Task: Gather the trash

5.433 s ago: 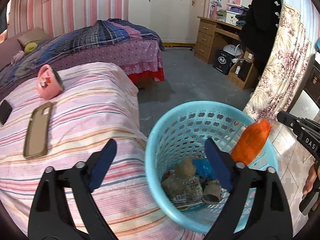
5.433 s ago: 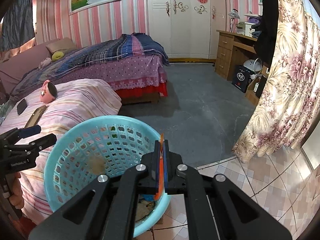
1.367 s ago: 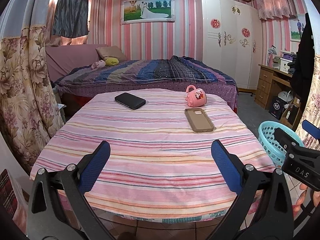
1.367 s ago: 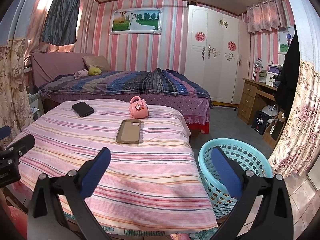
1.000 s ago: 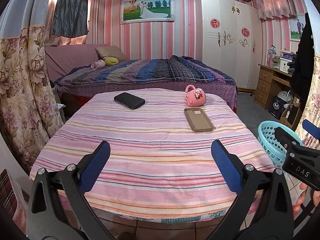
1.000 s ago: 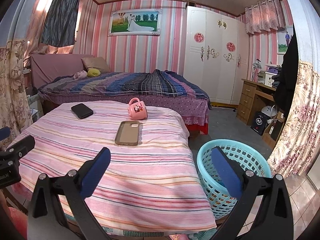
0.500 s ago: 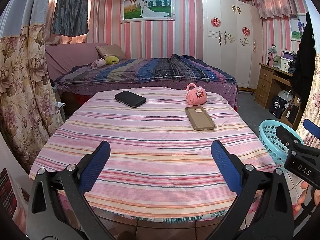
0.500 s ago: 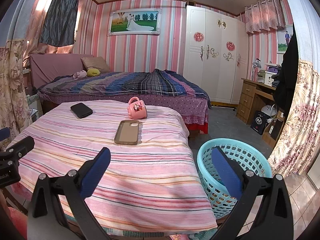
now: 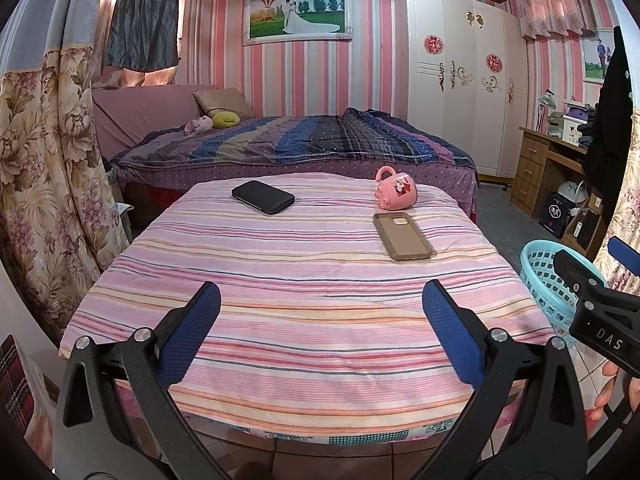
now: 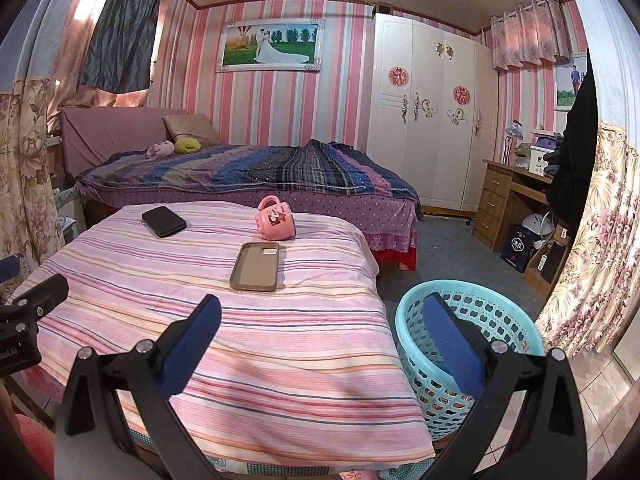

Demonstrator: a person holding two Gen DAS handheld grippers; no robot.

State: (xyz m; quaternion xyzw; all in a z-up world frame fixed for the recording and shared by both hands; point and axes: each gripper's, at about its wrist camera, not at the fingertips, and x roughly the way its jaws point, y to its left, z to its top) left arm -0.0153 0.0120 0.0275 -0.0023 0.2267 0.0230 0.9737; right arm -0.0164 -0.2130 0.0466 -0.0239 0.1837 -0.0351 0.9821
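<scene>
- Hovering above the worktop's near edge, the left hand-held gripper (image 9: pixel 320 336) had its blue pads spread wide with nothing between them.
- Beside it the right hand-held gripper (image 10: pixel 322 338) was likewise spread and empty, over the near right corner.
- A blue trash basket (image 10: pixel 516 312) stood on the floor just off the worktop's right edge.
- A brown phone case (image 9: pixel 402 236), pink mug (image 9: pixel 396 191) and black phone (image 9: pixel 263 197) lay toward the far edge of the striped worktop (image 9: pixel 304 280).
</scene>
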